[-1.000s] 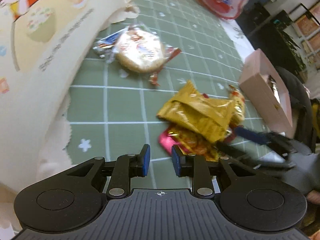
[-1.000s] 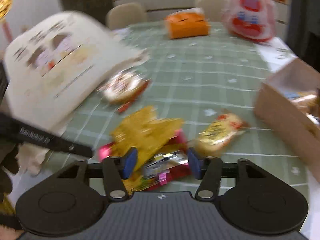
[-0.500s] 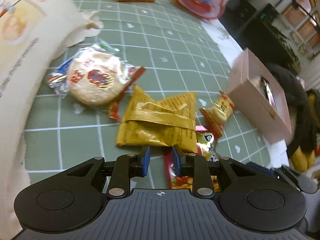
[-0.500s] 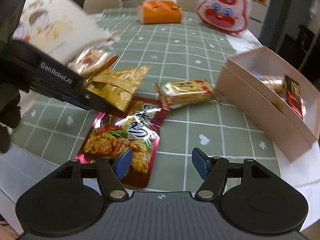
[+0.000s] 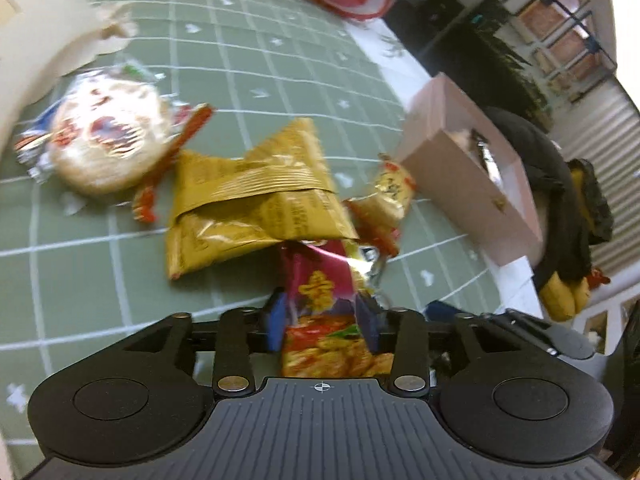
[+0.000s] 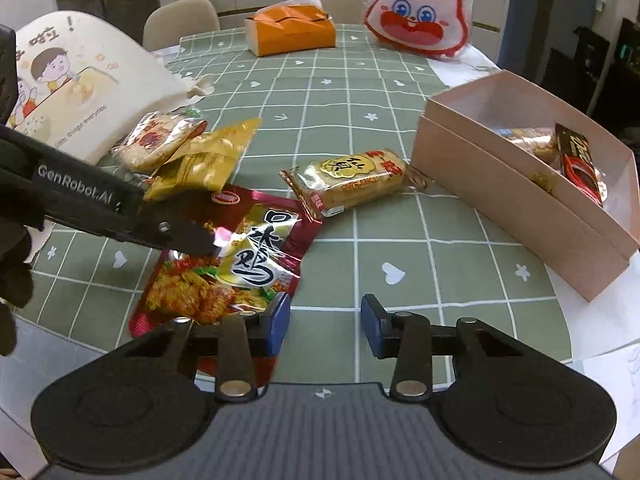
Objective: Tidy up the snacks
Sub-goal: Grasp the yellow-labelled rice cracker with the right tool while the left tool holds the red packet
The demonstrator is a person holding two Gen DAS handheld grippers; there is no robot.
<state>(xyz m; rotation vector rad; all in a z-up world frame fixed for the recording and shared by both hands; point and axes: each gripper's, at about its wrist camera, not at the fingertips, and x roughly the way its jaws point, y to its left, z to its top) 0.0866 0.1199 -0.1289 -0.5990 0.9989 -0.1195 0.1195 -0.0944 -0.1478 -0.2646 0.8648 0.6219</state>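
My left gripper (image 5: 322, 322) has its fingers around the edge of a red snack pouch (image 5: 326, 320); whether they pinch it I cannot tell. From the right wrist view it (image 6: 192, 238) comes in from the left over that pouch (image 6: 232, 264). My right gripper (image 6: 324, 326) is open and empty above the table's front edge. A gold packet (image 6: 200, 160), a round rice cracker pack (image 6: 158, 142) and a yellow cake pack (image 6: 352, 182) lie on the green checked cloth (image 6: 360, 120). A pink box (image 6: 532, 200) at right holds some snacks.
A cream printed bag (image 6: 84, 84) stands at left. An orange tissue box (image 6: 290, 32) and a rabbit-face bag (image 6: 418, 12) sit at the far side. Chairs stand behind the table. The table's white edge (image 6: 600, 360) is near right.
My left gripper has moved right onto the red pouch, and its fingers have spread around the pouch's edge. My right gripper has pulled back and stays open.
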